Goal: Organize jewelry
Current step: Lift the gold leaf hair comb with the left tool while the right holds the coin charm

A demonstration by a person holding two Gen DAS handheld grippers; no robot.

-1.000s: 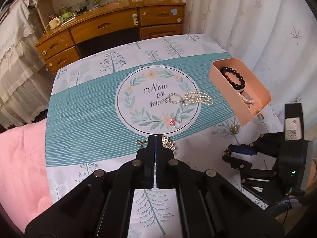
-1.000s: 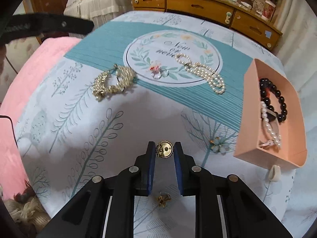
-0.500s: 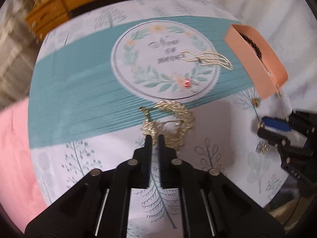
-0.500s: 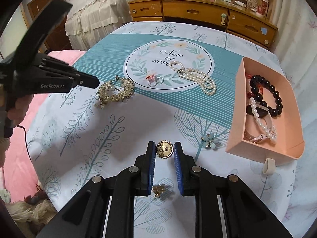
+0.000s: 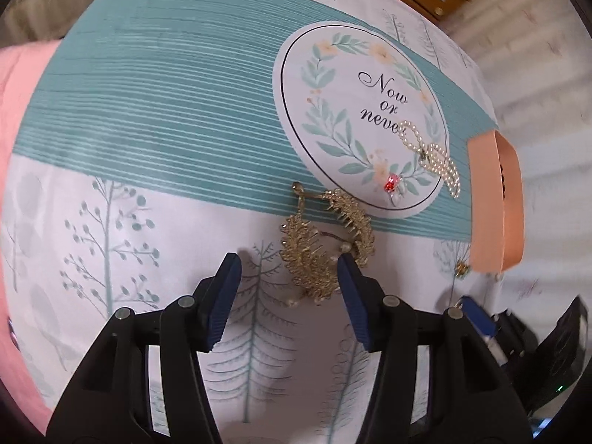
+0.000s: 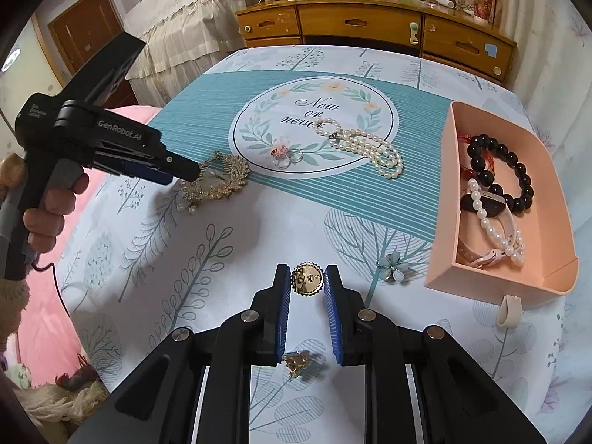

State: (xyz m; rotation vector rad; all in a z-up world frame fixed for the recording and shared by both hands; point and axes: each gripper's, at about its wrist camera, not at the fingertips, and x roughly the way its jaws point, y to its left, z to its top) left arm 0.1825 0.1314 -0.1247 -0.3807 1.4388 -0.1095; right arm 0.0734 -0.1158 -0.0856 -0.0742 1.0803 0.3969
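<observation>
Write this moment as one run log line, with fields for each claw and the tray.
left claw: open, jaws just opening over gold leaf brooch | right claw: shut on round gold pin | pink tray: bracelets inside

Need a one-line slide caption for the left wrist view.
Left gripper, jaws just opened, descends over gold leaf brooch on printed tablecloth; pearl necklace beyond.

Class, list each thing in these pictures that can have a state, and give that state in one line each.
Left hand-held gripper: open, jaws just opening, above the gold leaf brooch.
Right hand-held gripper: shut on the round gold brooch.
Pink tray: open-topped, holding bracelets.
Pearl necklace: loose on the cloth.
Dresser drawers: closed.
</observation>
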